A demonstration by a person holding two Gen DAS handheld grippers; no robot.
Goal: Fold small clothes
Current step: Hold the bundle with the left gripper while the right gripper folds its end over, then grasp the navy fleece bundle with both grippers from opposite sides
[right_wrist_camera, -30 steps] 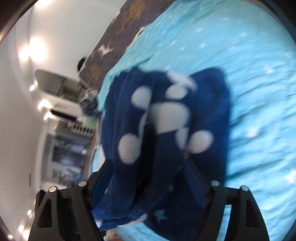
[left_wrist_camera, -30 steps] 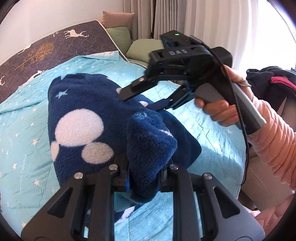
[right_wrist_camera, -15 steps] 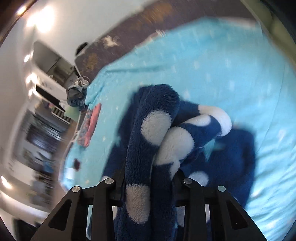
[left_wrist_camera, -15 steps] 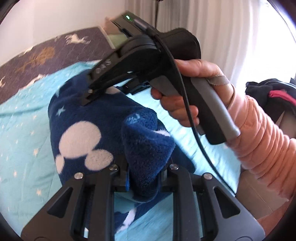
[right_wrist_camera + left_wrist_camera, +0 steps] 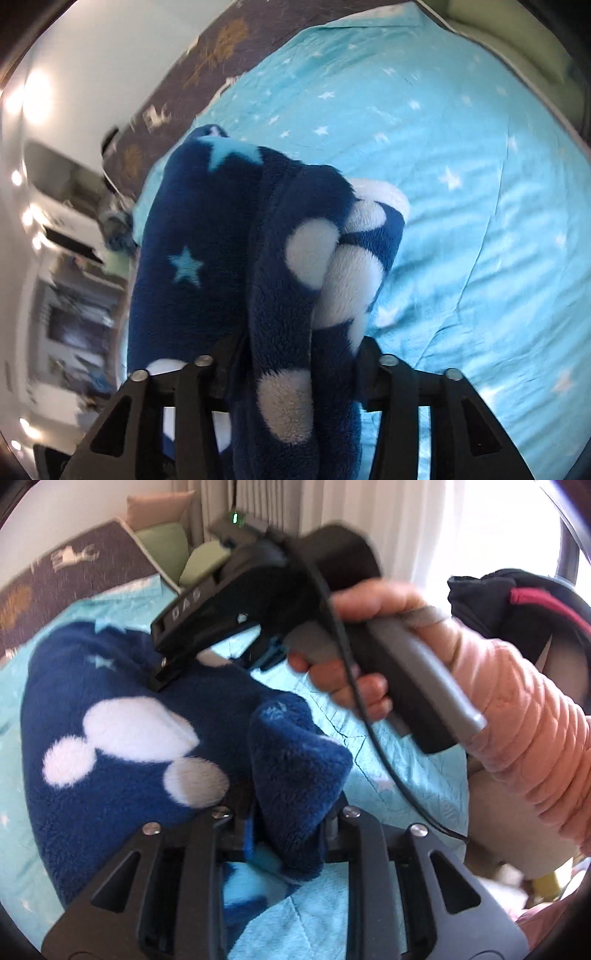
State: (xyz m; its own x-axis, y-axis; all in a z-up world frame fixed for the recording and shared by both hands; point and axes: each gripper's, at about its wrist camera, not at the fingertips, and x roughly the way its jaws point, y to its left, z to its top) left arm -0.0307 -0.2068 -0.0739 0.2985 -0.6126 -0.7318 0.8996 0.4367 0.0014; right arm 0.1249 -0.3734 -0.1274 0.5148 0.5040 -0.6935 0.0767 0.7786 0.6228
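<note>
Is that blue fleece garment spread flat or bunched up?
Bunched up: the navy fleece garment hangs doubled in thick folds above the star-print sheet.

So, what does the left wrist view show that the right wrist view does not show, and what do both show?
Only the left wrist view shows the person's hand in a pink sleeve, holding the right gripper from outside, with white curtains, green pillows and dark clothes behind. Only the right wrist view shows the blurred furniture along the wall. Both show the blue fleece garment with white spots on the turquoise star sheet and the brown deer-print cover. Fleece sits between the opening jaws of the left gripper and the right gripper.
</note>
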